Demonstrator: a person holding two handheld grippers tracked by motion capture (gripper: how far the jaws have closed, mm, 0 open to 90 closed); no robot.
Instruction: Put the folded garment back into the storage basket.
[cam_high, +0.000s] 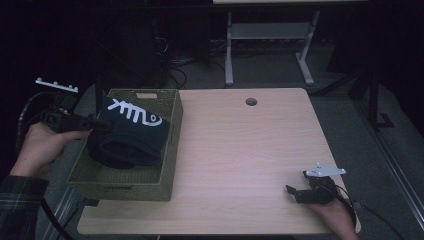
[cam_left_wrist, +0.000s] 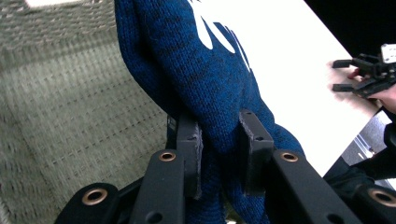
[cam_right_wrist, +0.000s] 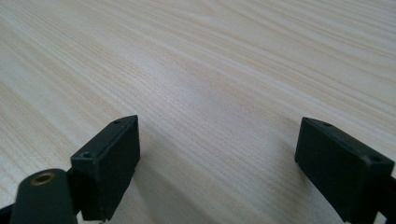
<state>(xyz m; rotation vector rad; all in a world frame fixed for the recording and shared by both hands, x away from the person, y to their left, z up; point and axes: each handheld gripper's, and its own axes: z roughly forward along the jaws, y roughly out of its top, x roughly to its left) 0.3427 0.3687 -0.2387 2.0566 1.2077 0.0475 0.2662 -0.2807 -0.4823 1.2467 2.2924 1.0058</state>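
A dark blue knitted garment (cam_high: 132, 132) with a white fish-bone print hangs over the woven green basket (cam_high: 165, 175) at the table's left. My left gripper (cam_high: 102, 124) is shut on a fold of it at the basket's left rim. In the left gripper view the blue knit (cam_left_wrist: 205, 70) is pinched between the two pads (cam_left_wrist: 189, 156), above the basket's woven inside (cam_left_wrist: 70, 121). My right gripper (cam_high: 295, 194) rests low at the table's front right, open, with bare wood between its fingers (cam_right_wrist: 112, 163).
The light wooden table (cam_high: 240, 150) has a round cable hole (cam_high: 251, 102) near its far edge. A white desk frame (cam_high: 270, 45) stands on the floor behind. The right gripper (cam_left_wrist: 348, 74) appears far off in the left gripper view.
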